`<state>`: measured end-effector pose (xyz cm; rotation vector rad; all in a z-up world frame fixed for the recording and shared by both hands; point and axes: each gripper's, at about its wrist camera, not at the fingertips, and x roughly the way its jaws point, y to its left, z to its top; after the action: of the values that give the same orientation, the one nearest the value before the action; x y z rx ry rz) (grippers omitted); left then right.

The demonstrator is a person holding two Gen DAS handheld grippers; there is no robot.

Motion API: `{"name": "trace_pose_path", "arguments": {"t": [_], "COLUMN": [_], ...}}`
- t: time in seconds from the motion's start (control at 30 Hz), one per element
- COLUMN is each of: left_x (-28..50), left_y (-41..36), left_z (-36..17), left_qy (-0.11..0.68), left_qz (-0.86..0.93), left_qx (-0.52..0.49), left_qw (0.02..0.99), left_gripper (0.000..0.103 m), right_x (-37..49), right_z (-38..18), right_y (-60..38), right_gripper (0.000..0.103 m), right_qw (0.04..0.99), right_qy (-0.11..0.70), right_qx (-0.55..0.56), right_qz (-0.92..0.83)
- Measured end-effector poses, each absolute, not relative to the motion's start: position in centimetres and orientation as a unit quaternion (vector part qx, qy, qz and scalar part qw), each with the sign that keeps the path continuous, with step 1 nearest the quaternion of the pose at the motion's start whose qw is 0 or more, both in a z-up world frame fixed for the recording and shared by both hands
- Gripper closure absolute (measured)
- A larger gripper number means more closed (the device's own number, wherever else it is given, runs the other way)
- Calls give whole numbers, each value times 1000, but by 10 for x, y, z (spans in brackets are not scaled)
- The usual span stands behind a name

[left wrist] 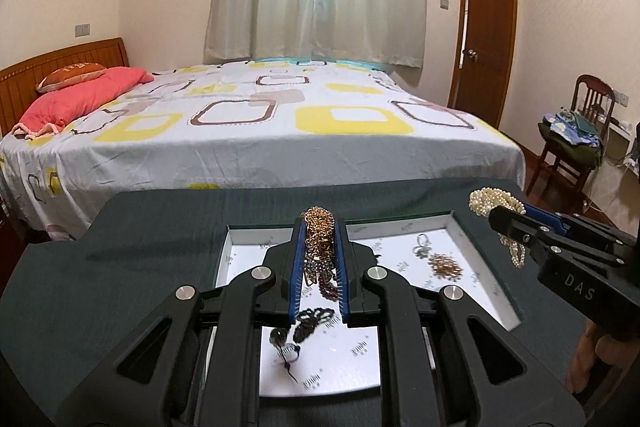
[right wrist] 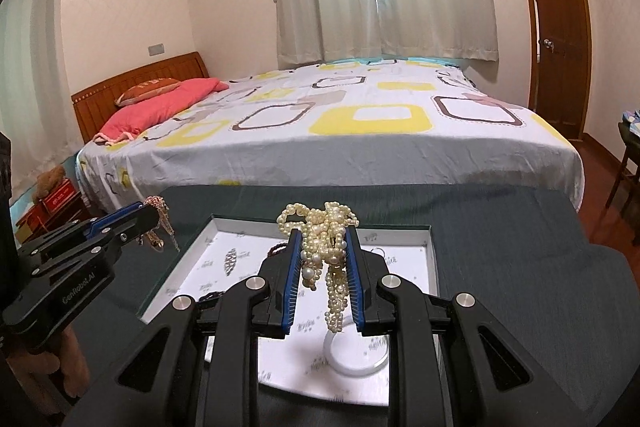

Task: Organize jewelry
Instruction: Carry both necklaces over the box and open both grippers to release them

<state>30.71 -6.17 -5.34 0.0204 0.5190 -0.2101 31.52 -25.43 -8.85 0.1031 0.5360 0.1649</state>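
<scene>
My left gripper is shut on a bunched gold chain necklace and holds it above the white tray. My right gripper is shut on a bundle of cream pearl necklaces, also held above the tray. The pearls and right gripper show at the right of the left wrist view. The left gripper with the gold chain shows at the left of the right wrist view. In the tray lie a copper brooch, a silver ring, a black lace piece and a white bangle.
The tray sits on a dark grey cloth-covered table. A bed with a patterned sheet stands just beyond the table. A wooden chair piled with clothes is at the right, near a brown door.
</scene>
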Motion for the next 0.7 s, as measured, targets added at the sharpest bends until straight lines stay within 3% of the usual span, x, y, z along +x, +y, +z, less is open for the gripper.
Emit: {"name": "trace_pose_path", "arguments": {"t": [0.7], "left_x": [384], "left_y": [-47], "left_z": [-141], "left_qy": [363], "left_qz": [-49], "left_qx": [16], "left_qw": [930], "left_gripper": [89], "right_x": [390], "right_z": [-171], "right_y": [-237], "right_gripper": [81], "right_qw": [922], "right_qy": [384], "right_qx": [21], "right_qz": [43]}}
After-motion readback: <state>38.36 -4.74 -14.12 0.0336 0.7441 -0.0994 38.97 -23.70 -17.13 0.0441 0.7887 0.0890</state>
